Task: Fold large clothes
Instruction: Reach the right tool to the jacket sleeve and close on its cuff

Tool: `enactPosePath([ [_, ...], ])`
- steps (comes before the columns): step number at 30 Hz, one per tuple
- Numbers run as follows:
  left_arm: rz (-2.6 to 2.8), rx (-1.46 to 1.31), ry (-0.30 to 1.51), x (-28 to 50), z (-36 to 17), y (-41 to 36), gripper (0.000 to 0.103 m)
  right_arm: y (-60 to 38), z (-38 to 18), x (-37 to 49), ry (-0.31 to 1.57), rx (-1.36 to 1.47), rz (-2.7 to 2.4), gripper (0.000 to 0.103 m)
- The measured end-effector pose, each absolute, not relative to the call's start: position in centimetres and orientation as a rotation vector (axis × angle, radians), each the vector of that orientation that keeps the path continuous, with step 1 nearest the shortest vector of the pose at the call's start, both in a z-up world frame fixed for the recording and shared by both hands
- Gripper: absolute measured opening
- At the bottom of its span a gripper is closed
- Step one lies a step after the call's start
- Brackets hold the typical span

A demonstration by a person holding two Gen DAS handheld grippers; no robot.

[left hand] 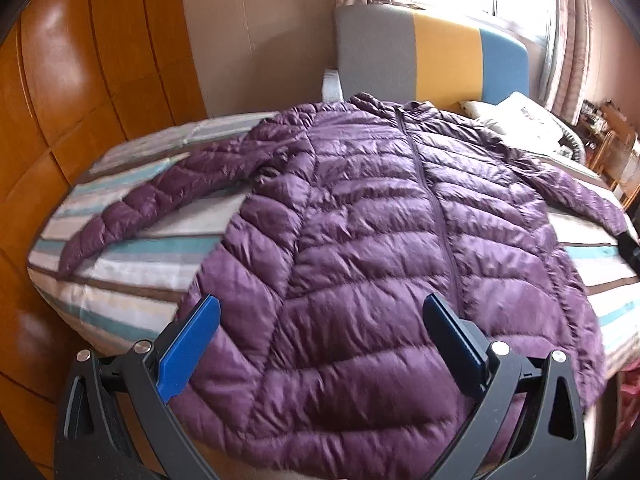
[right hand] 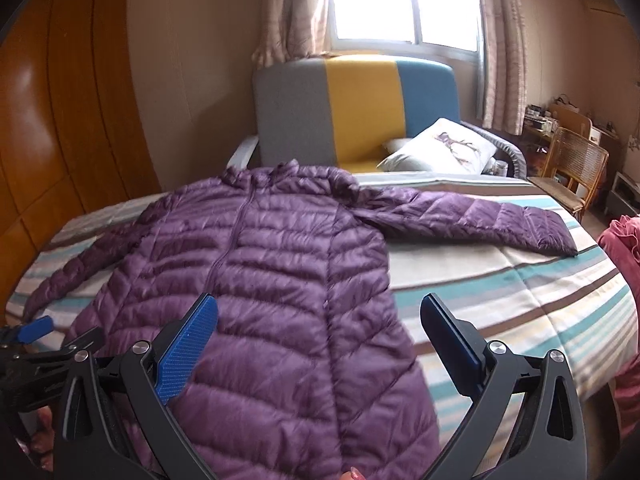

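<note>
Jacket: your purple quilted puffer jacket (left hand: 384, 240) is lying face up and spread flat on the striped white, teal and brown bedspread (left hand: 132, 276), zip closed up the middle, collar toward the headboard, hem toward you.
Sleeves: both are out to the sides, the left sleeve (left hand: 132, 212) angling down toward the bed edge, the right sleeve (right hand: 480, 220) stretched across the stripes.
Left gripper: your left gripper (left hand: 320, 320) has its blue-padded jaws spread wide over the lower hem area, nothing between them.
Right gripper: your right gripper (right hand: 320, 320) is just as wide open, hovering over the jacket's right side near the hem, empty too.
Labels/writing: can't read any brand or text anywhere; the white pillow (right hand: 444, 148) has a dark print on it, too blurry to make out.
Background: grey, yellow and blue panelled headboard (right hand: 352, 112) with a bright window (right hand: 404, 0) and pale patterned curtains behind it, glossy orange-brown wooden wardrobe (left hand: 80, 80) on the left, woven cane chair (right hand: 576, 168) on the right.
</note>
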State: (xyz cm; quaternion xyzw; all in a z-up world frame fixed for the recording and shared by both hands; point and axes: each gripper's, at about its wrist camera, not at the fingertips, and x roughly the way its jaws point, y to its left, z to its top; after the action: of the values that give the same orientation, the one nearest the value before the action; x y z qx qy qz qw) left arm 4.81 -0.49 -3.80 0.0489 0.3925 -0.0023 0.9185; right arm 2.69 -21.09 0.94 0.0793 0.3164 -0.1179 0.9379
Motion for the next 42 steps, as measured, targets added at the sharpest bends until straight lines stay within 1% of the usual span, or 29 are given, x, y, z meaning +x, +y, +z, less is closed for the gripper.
enactPosePath([
  [1,0.001,0.113,0.799,5.1,-3.9,-0.5,0.101,-21.6,0.8,2.9,0.640,0.172,-0.250,0.100],
  [5,0.027,0.156,0.746,7.1,-4.4,-0.5,0.101,-25.2,-0.7,5.0,0.724,0.220,-0.329,0.100],
  [8,0.036,0.192,0.726,9.0,-4.7,-0.5,0.101,-28.2,-1.7,5.5,0.733,0.263,-0.381,0.100],
  [15,0.061,0.126,0.793,12.4,-5.9,0.7,0.101,-38.0,-4.5,6.5,0.758,0.480,-0.540,0.100],
  [17,0.067,0.119,0.802,13.3,-6.4,0.8,0.101,-40.6,-5.3,7.2,0.767,0.506,-0.596,0.100],
  [20,0.095,0.128,0.807,14.8,-7.1,1.1,0.101,-43.3,-6.0,7.9,0.764,0.519,-0.663,0.096],
  [22,0.106,0.129,0.806,15.3,-7.5,1.2,0.101,-45.3,-6.4,8.5,0.763,0.544,-0.693,0.089],
  [25,0.118,0.137,0.811,16.1,-8.3,1.4,0.101,-48.3,-7.0,9.4,0.765,0.596,-0.725,0.085],
  [28,0.125,0.149,0.811,16.6,-9.2,1.6,0.101,-51.2,-8.1,9.7,0.751,0.705,-0.753,0.072],
  [30,0.116,0.145,0.813,16.6,-9.8,1.8,0.101,-52.8,-8.9,9.6,0.743,0.770,-0.792,0.070],
  [32,0.115,0.139,0.823,16.6,-10.3,2.0,0.101,-54.5,-9.6,9.4,0.721,0.824,-0.824,0.064],
  [33,0.116,0.134,0.827,16.6,-10.6,2.1,0.101,-55.0,-9.9,9.3,0.711,0.846,-0.830,0.059],
  [37,0.125,0.116,0.835,16.5,-11.2,2.5,0.101,-57.4,-11.2,8.9,0.663,0.951,-0.856,0.056],
  [41,0.164,0.122,0.822,16.4,-11.0,2.7,0.101,-59.2,-11.6,9.0,0.615,0.989,-0.874,0.056],
  [42,0.188,0.126,0.809,16.3,-10.8,2.8,0.101,-59.4,-11.7,9.0,0.604,1.006,-0.881,0.054],
])
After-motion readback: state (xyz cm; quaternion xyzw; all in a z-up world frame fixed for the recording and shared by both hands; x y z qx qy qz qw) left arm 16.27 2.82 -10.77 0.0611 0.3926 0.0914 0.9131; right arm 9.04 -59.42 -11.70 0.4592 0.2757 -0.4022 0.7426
